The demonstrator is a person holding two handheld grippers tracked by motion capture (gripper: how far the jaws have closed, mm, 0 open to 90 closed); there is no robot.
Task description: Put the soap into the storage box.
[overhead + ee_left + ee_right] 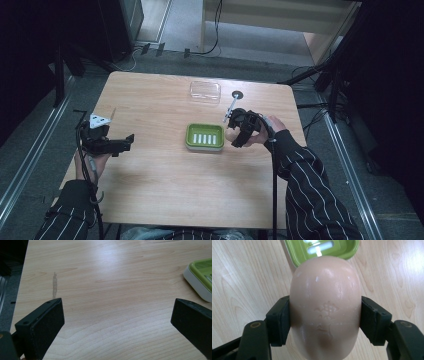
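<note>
Soap [325, 307], pale peach oval bar, clamped across its width by the right gripper [324, 315], jaws pressing both flanks; in the high view it sits at the 3 o'clock edge of the green soap dish [204, 136], just beside it, whether above the rim or clear of it can't tell. Risk: bar looks slick and rounded, contact only on curved sides, so it could squirt forward or twist out if squeeze tightens or hand tilts; a short drop could land it on the dish rim and tip it onto the table [165, 185]. Long axis runs along the jaws, far end pointing at the dish, 12 o'clock in the right gripper view. Left gripper [117, 322] jaws wide apart, holding nothing, at the table's 9 o'clock. Clear lid [205, 91] at 12 o'clock
</note>
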